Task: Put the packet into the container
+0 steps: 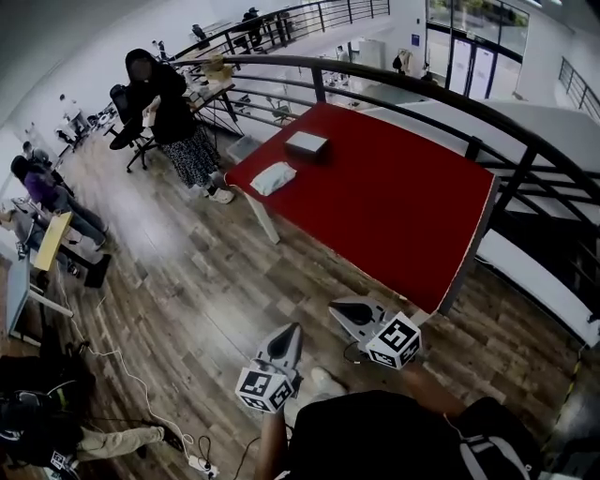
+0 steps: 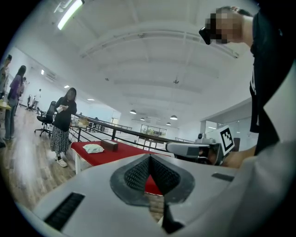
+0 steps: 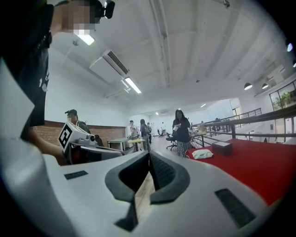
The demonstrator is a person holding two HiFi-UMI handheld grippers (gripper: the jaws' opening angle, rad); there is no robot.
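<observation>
We see a white packet (image 1: 273, 177) near the container (image 1: 307, 143) at the red desk's (image 1: 394, 202) far end. Our left hand-held gripper (image 1: 292, 332) and right hand-held gripper (image 1: 338, 308) hang over the wooden floor (image 1: 187, 281).

Packet (image 1: 273, 178) and container (image 1: 307, 143) on table (image 1: 394, 206), at its far end. Packet by table's left edge, container near it, farther in. Railing (image 1: 375, 69) behind table. Person (image 1: 173, 117) stands past table's far-left corner.

I see a red surface (image 1: 375, 197) standing on a wood-plank floor (image 1: 187, 281). A black railing (image 1: 422, 89) curves just behind the surface. Off its far left corner a person in black (image 1: 169, 112) stands by an office chair (image 1: 119, 96). Tall windows (image 1: 466, 58) lie beyond the surface, and a strip light (image 2: 69, 14) glows on the white ceiling above.
</observation>
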